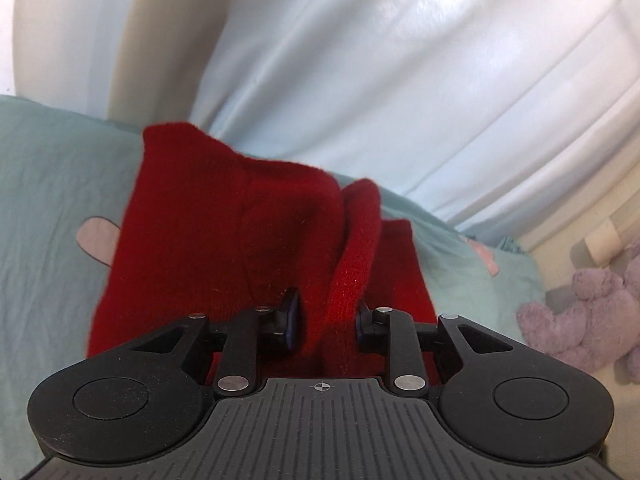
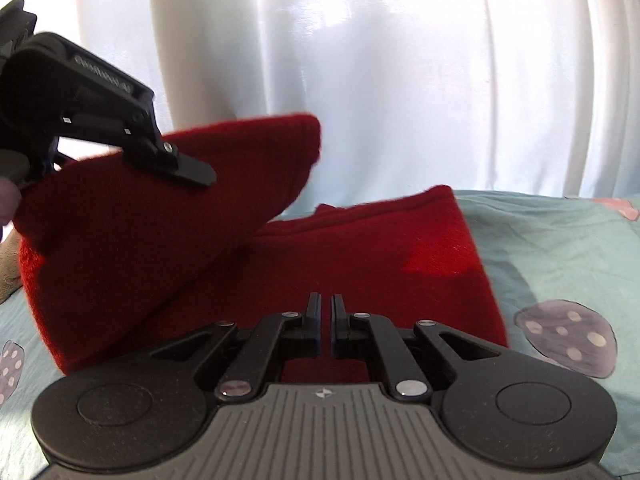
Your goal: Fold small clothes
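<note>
There is 1 red sweater (image 2: 360,264), soft and fuzzy like wool, lying on a pale green bed sheet (image 2: 560,248) that has small wrinkles. In the right wrist view the sweater fills the middle, and 1 side of it is lifted up at 10 o'clock into a thick, pointed flap. The left gripper (image 2: 176,168) is black, hard and shiny, and it sits on that raised flap. In the left wrist view the left gripper (image 1: 326,316) has its 2 fingers a little way apart with a rolled, rope-like fold of the sweater (image 1: 224,240) squeezed between them, so it is holding the cloth. The right gripper (image 2: 326,320) is low over the flat part of the sweater at 6 o'clock. Its 2 fingers are almost touching, with just a thin gap, and I cannot tell if any cloth is caught in them. The sheet has round purple mushroom shapes with pale dots: 1 mushroom picture (image 2: 566,338) at 4 o'clock and 1 more at 8 o'clock. Behind the bed hangs a smooth white curtain (image 2: 400,80) with long folds. Only the left wrist view shows 1 fluffy purple stuffed toy (image 1: 588,312) at 3 o'clock, beside the bed.
</note>
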`<state>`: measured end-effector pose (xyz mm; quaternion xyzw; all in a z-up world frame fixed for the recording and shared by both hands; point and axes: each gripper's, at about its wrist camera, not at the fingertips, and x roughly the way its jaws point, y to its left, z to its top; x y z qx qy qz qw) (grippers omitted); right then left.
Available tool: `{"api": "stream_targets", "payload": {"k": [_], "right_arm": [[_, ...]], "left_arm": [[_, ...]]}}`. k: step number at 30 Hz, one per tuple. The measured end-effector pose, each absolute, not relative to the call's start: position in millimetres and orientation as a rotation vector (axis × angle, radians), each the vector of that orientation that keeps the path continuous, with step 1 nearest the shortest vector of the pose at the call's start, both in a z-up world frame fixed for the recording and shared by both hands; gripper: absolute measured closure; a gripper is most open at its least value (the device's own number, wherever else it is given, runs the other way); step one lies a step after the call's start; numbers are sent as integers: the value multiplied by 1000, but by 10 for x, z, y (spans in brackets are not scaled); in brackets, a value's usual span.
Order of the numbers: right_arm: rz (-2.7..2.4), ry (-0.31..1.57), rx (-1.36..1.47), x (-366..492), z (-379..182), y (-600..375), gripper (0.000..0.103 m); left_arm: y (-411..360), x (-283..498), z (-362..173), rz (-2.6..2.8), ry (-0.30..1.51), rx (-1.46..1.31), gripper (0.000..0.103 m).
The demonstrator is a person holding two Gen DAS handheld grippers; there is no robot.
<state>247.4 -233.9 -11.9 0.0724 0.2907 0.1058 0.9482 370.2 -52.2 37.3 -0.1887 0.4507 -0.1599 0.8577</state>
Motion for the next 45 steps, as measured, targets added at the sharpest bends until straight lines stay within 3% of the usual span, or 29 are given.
{"api": "stream_targets", "payload": {"k": [3,6,14,15,17,20,27,31,34,35,36,41,45], "right_arm": [[215,620,179,2413,-147,-2497,99],[231,641,226,2397,-169,-2598,99],[247,612,307,2425,83,-2665,92],[261,587,323,2437,166,-2653,89],[308,577,362,2572,264,-2629,70],[411,646,468,2778,291,-2562,50],[509,889,674,3335,5,-2409,46],[572,937,653,3480,-9,-2199,34],[575,962,596,3612,-19,-2022,37],[577,963,569,3631,-14,-1968,52],[570,951,534,3616,1,-1923,75],[498,774,282,3330,211,-1837,82],[418,635,267,3057,454,-2142,82]], "left_arm": [[-630,3676,118,-382,955,-383,61],[-637,3584,220,-443,915,-329,44],[-295,3022,853,-530,785,-411,35],[-202,2950,912,-517,754,-420,32],[1,2840,979,-455,701,-405,19],[292,2860,864,-275,714,-362,20],[653,3063,164,-145,931,-444,25],[625,3028,87,-195,932,-474,25],[420,3006,155,-210,922,-380,25],[371,2996,171,-217,918,-356,25],[344,2995,181,-230,918,-349,25],[350,2919,370,-245,894,-353,23],[422,2872,576,-213,808,-335,22]]}}
